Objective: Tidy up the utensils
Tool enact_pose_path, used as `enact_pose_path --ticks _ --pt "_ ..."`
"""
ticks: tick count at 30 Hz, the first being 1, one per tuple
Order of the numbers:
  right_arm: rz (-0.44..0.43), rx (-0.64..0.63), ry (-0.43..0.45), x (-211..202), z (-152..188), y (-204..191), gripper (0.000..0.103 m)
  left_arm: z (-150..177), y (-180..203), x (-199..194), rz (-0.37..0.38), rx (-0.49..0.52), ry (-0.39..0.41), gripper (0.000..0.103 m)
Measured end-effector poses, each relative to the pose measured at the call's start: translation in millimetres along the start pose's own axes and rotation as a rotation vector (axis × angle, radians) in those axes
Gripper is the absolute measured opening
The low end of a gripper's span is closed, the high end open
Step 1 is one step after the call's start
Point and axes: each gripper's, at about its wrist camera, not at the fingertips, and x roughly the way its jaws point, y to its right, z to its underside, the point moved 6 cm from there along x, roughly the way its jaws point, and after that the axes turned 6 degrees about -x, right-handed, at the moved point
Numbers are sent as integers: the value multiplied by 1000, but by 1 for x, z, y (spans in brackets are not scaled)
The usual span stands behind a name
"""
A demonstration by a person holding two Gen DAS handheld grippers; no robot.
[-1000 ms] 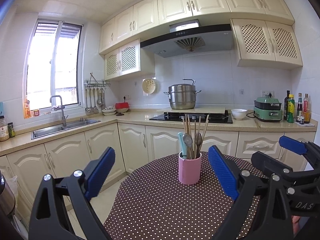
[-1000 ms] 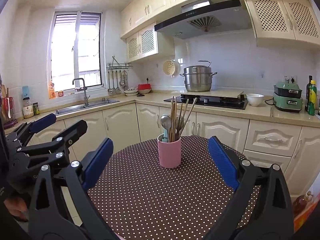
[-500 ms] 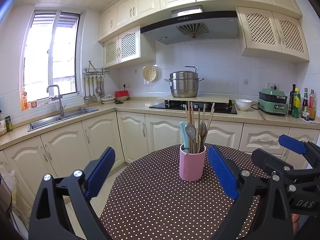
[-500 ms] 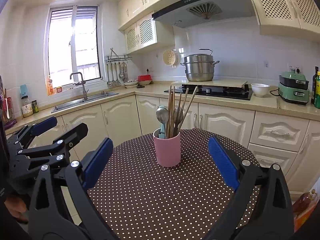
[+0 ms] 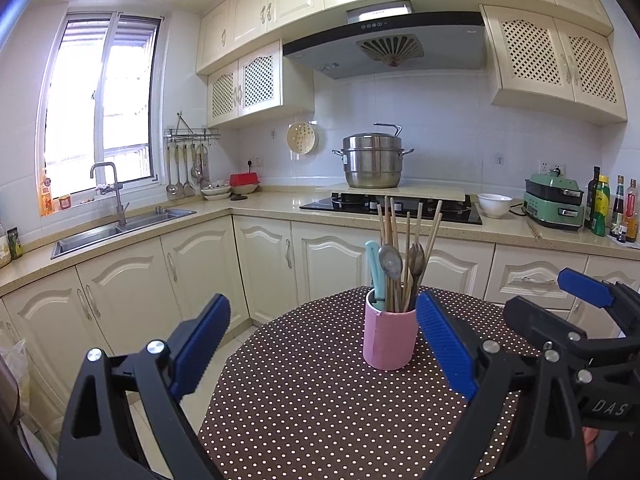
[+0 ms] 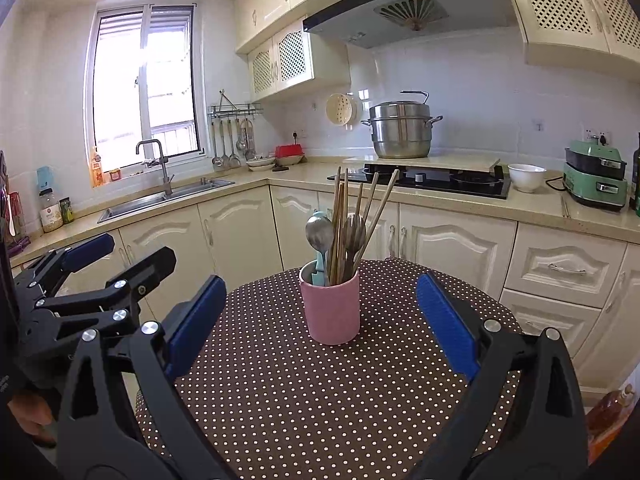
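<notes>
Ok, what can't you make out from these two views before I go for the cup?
- Lower ends of the utensils: both views, hidden inside the pink cup.
- Chopstick count: both views, sticks overlap.
- Table near edge: both views, cut off behind each open claw.

Both cameras are brought nearer to the pink cup point(image 6: 330, 307) than a second ago, so that it is seen larger and lower in each view. In the right wrist view the cup is now framed almost midway between the blue pads of the right gripper point(image 6: 320, 322), where before it was set further back on the dotted tablecloth point(image 6: 320, 392). In the left wrist view the cup point(image 5: 389, 333) is shifted rightward, close against the right-hand pad of the left gripper point(image 5: 322, 344). The chopsticks point(image 6: 362, 216) and spoon point(image 6: 319, 234) are seen closer, and more of the upper cabinets is cut off in the right wrist view.
</notes>
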Motion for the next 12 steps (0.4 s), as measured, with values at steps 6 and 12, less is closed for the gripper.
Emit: enact_pose_path --ticks 6,12 --pt "-8 11 -34 20 5 4 94 8 -2 22 -9 -10 -49 92" --pt "-19 13 -100 47 18 9 94 25 -5 55 -3 -25 -131 92"
